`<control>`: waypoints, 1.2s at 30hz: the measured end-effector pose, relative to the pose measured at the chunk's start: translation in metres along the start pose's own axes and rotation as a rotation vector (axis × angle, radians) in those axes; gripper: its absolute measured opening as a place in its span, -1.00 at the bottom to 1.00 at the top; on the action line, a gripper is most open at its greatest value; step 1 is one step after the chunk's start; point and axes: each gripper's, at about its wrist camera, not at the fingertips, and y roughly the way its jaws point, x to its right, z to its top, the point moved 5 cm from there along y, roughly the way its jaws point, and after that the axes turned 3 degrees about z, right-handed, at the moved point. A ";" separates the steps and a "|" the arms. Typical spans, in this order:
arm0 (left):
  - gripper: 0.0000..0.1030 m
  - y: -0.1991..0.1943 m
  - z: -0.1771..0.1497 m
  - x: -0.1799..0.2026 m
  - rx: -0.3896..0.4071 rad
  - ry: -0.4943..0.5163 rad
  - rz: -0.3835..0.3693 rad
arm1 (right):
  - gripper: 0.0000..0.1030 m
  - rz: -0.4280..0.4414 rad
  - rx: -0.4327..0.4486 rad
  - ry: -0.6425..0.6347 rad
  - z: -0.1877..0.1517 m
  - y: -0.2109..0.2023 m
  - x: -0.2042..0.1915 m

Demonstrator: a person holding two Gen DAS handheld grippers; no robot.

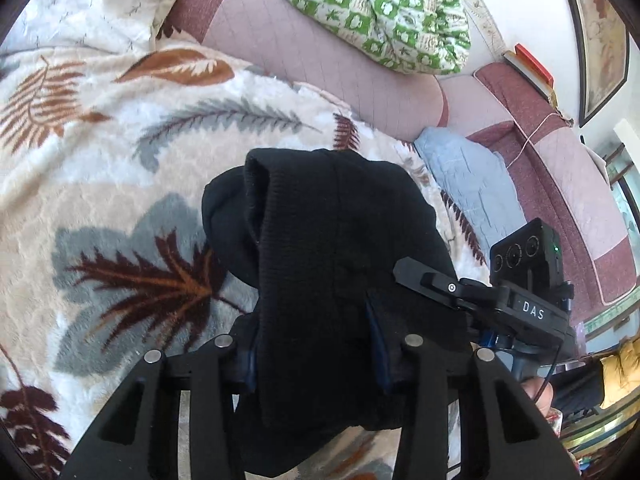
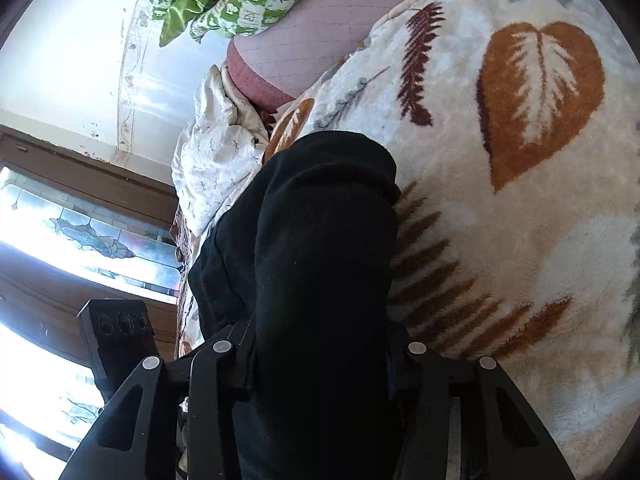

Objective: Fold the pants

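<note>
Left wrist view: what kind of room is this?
Most likely a home bedroom or living room with a bed or daybed. A plush leaf-print blanket covers the surface under the black pants, a green patterned pillow lies on quilted mauve upholstery, and a framed picture hangs on the wall.

Matt black knit pants [image 1: 340, 240] lie on a fluffy, leaf-printed fleece blanket [image 1: 120, 184].

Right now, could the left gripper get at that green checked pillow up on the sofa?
Probably not: the left gripper is full of the black pants, and the green pillow lies well beyond the leaf blanket.
</note>
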 end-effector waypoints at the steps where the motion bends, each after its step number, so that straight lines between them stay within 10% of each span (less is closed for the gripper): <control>1: -0.20 -0.002 0.005 -0.001 0.008 -0.005 0.000 | -0.07 -0.001 0.008 -0.015 0.004 0.000 -0.007; 12: -0.18 0.025 0.039 -0.046 -0.011 -0.068 0.125 | -0.07 -0.052 -0.032 -0.037 0.045 0.053 -0.016; 15: 0.10 0.032 0.039 -0.054 -0.016 -0.089 0.138 | 0.03 -0.092 -0.040 -0.020 0.045 0.067 -0.002; 19: 0.26 0.024 0.039 -0.059 -0.019 -0.110 0.143 | 0.44 -0.134 -0.022 -0.016 0.046 0.059 0.005; 36: 0.34 -0.027 0.049 -0.054 0.084 -0.037 0.417 | 0.46 -0.347 0.134 -0.283 0.043 0.012 -0.067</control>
